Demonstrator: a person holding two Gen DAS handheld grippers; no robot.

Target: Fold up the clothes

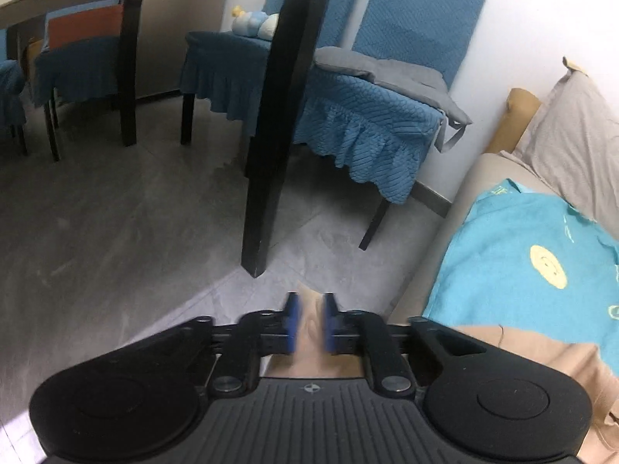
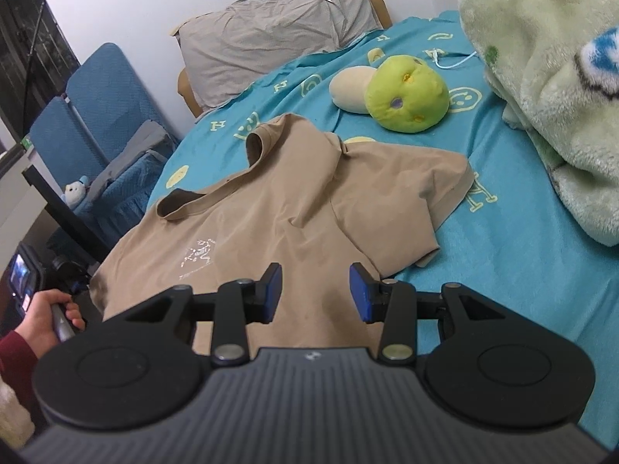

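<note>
Here, tan T-shirt (image 2: 294,208) spread on the teal bed sheet (image 2: 503,270), near edge. Left tool (image 1: 309,323) narrow, blurred tan cloth between its pads, grip unclear. Right tool (image 2: 315,294) half-open above the shirt, holding nothing.

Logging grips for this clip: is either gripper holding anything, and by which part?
The right gripper is open above the shirt, holding nothing. Shirt cloth sits between the left gripper's pads; a grip cannot be told.
</note>
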